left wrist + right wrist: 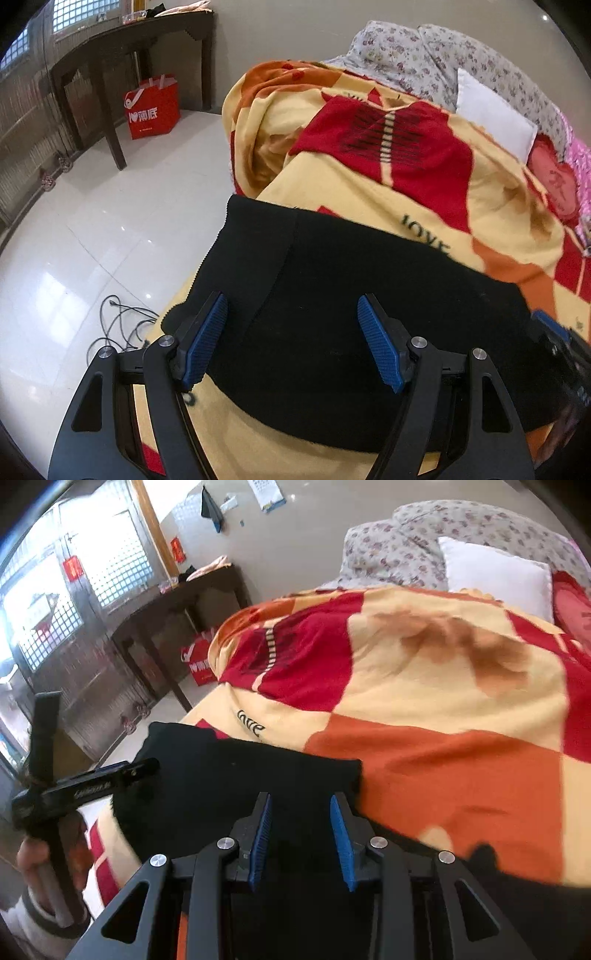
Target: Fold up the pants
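Pants folded on blanket; both grippers apart, empty.

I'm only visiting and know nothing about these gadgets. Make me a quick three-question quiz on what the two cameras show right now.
1. True or false: the left gripper is clamped on the black pants.
2. Multiple choice: the pants lie on A) the tiled floor, B) a checked blanket, C) the dark wooden table.
3. Fill in: beside that table on the floor stands a red ____.

Key
1. False: its blue pads stand wide apart above the cloth.
2. B.
3. Shopping bag.
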